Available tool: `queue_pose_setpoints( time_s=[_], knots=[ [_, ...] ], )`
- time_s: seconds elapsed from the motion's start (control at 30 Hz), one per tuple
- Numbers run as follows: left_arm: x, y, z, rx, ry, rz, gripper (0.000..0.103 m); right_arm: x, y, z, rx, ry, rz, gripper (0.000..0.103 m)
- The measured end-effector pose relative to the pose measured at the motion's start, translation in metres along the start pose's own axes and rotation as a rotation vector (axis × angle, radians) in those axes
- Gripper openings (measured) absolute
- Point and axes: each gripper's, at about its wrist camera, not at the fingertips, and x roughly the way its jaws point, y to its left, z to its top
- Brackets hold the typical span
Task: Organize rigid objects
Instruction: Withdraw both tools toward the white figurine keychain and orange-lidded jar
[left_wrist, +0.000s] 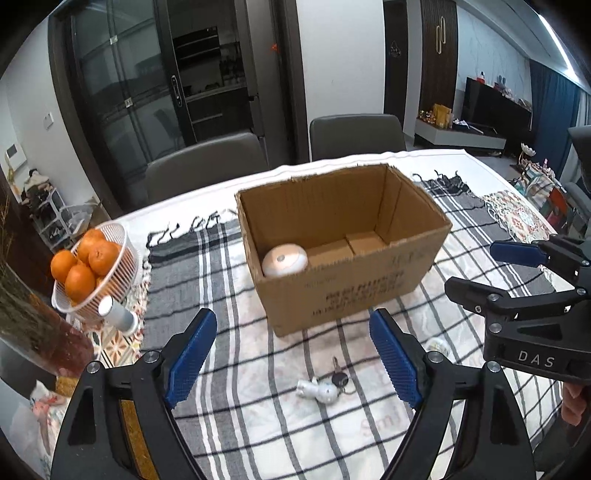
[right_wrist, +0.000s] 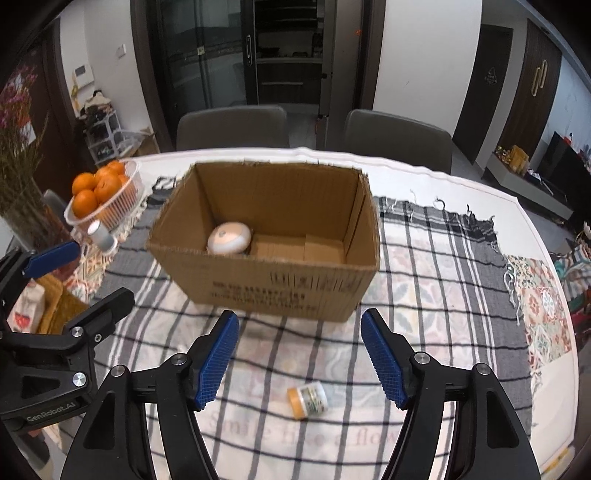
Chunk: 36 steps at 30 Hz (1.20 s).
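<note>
Both tools, left tool (left_wrist: 293, 354) and right tool (right_wrist: 300, 356), are hanging released and empty over the keyring (left_wrist: 325, 386) and small jar (right_wrist: 308, 399); both look light, rigid, best pinched across their bodies.

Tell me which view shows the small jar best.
The right wrist view: the jar lies on its side in full sight on the checked cloth. In the left wrist view only a sliver shows behind a finger of the left gripper.

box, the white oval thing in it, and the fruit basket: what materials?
Box: brown corrugated cardboard, matte; ragged cut rim, printed side. White oval thing: probably smooth plastic, slight sheen, inset centre disc. Fruit basket: looks like white slatted plastic, though coated wire is possible.
</note>
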Motion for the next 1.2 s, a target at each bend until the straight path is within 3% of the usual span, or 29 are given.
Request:
queue_pose_setpoints(
  time_s=[0.63,1.2],
  knots=[
    [0.044,-0.013,-0.045,0.030,0.179,-0.040,0.085,0.047,0.001,-0.050,-0.013,0.254,0.015,0.070],
    [0.106,-0.017,-0.061,0.112,0.388,-0.073,0.085,0.102,-0.001,-0.061,-0.044,0.440,-0.040,0.070]
  ],
)
